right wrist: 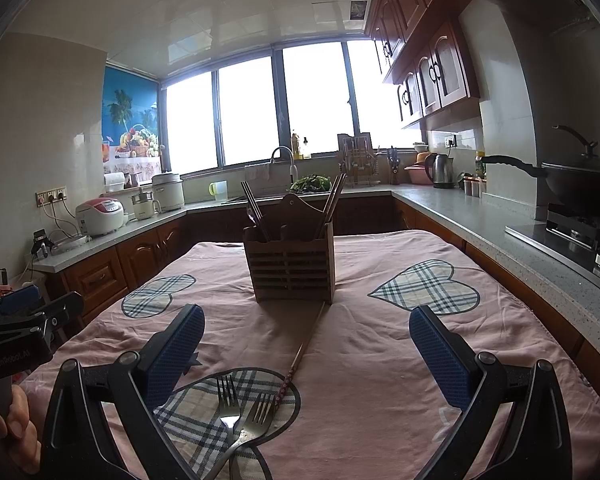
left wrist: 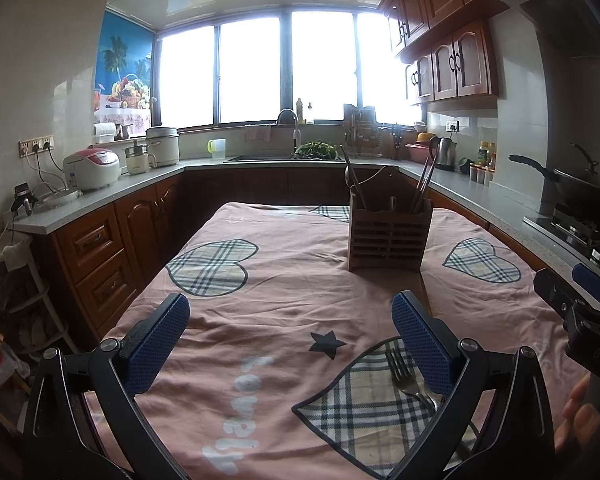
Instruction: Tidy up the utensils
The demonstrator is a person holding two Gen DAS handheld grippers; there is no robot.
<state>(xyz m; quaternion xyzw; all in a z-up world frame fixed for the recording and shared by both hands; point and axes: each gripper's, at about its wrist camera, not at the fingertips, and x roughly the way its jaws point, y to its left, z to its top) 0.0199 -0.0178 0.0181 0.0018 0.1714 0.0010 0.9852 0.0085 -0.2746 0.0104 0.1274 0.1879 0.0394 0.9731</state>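
A kitchen table draped in a pink cloth patterned with plaid hearts fills both views, with counters running around it on three sides and bright windows behind. On the right-hand counter a black wok sits on the stove, and a kettle stands farther back; a rice cooker rests on the left-hand counter.

Toward the far middle of the table stands a slatted wooden holder, upright, with dark chopsticks leaning out of its right compartment and more out of its left.

The left gripper hangs above the near cloth with its blue-padded fingers spread wide, nothing between them. The right gripper is likewise spread wide and empty, held over the near edge of the table; in the left view it appears at the right margin.

A single chopstick lies flat on the cloth, running from just before the holder's base toward the near edge. Beside its near end, on a plaid heart, lie two forks, tines pointing toward the holder and handles crossing; the right fork's tines lie just beside the chopstick. In the left view only one fork shows, partly hidden behind the right finger.
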